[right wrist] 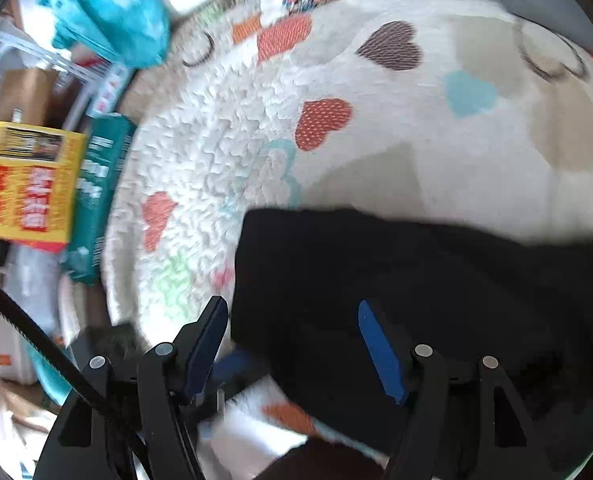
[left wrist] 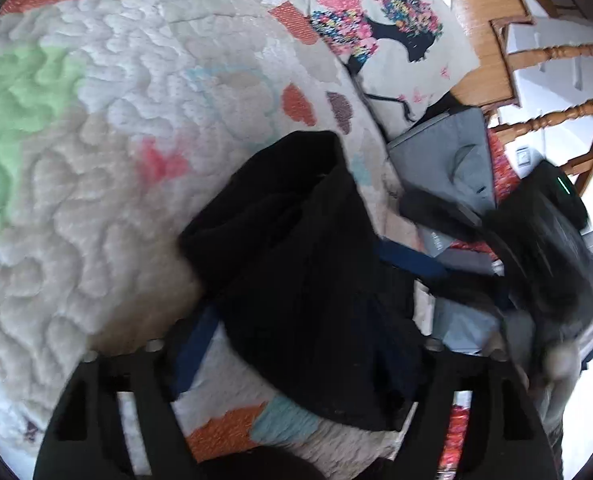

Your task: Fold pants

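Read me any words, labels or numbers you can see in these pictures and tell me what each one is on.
Nothing can be read with certainty.
Yellow cardboard box: large red characters and a dark printed panel, too blurred to read.
Teal packet beside it: white lettering, blurred beyond reading.
Grey folded fabric item: a small white label, too small to read.
Black pants and heart-patterned quilt: no text.
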`<control>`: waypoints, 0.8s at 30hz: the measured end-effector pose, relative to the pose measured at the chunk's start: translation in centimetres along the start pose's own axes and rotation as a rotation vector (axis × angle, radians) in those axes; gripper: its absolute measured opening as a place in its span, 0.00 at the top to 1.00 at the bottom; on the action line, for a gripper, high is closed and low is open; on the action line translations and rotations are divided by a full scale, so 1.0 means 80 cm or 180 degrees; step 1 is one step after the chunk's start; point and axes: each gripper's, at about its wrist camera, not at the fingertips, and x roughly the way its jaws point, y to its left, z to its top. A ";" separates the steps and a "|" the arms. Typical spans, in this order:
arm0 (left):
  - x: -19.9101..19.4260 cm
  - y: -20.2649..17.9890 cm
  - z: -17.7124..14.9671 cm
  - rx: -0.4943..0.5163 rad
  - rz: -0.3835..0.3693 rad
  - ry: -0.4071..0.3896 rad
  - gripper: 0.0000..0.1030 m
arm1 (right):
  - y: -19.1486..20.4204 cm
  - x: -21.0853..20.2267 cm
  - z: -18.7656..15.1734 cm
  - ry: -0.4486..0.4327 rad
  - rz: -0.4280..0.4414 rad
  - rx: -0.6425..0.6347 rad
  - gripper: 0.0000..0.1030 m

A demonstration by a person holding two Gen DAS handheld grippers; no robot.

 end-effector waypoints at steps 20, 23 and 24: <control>0.007 0.007 0.000 -0.0254 0.0021 0.0050 0.81 | 0.095 0.104 0.024 0.0655 -0.1702 -0.0866 0.42; 0.001 -0.018 -0.009 -0.0117 -0.0004 0.0048 0.82 | 0.085 0.059 0.007 0.0394 -0.1365 -0.0808 0.57; 0.000 -0.027 -0.012 -0.0070 -0.0002 0.0047 0.82 | 0.081 0.046 0.002 0.0329 -0.1289 -0.0790 0.64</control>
